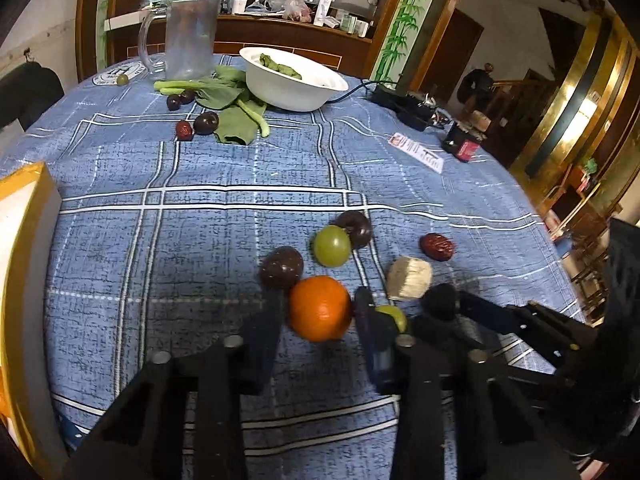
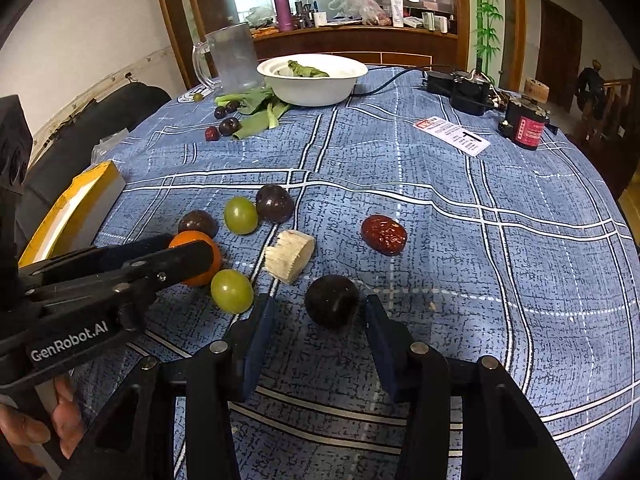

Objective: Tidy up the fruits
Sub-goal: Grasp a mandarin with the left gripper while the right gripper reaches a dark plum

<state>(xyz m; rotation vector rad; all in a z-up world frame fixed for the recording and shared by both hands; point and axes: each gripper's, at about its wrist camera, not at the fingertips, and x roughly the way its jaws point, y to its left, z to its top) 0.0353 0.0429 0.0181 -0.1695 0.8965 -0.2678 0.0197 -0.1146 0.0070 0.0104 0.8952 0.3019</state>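
Note:
An orange (image 1: 319,308) lies on the blue checked tablecloth between the fingers of my open left gripper (image 1: 318,304), apart from both pads. Around it lie a dark plum (image 1: 281,267), a green grape (image 1: 332,245), another dark plum (image 1: 356,228), a red date (image 1: 437,246), a pale cut chunk (image 1: 409,278) and a second green grape (image 1: 394,316). My open right gripper (image 2: 320,312) straddles a dark plum (image 2: 331,305) without touching it. The orange (image 2: 200,264) shows there behind the left gripper's finger.
A white bowl (image 1: 294,80) with greens stands far back beside a clear jug (image 1: 188,36), leafy greens (image 1: 232,108) and more small fruits (image 1: 196,124). A yellow-rimmed box (image 1: 24,264) is at the left. Black devices (image 2: 464,86) and a paper slip (image 2: 456,135) lie at the right.

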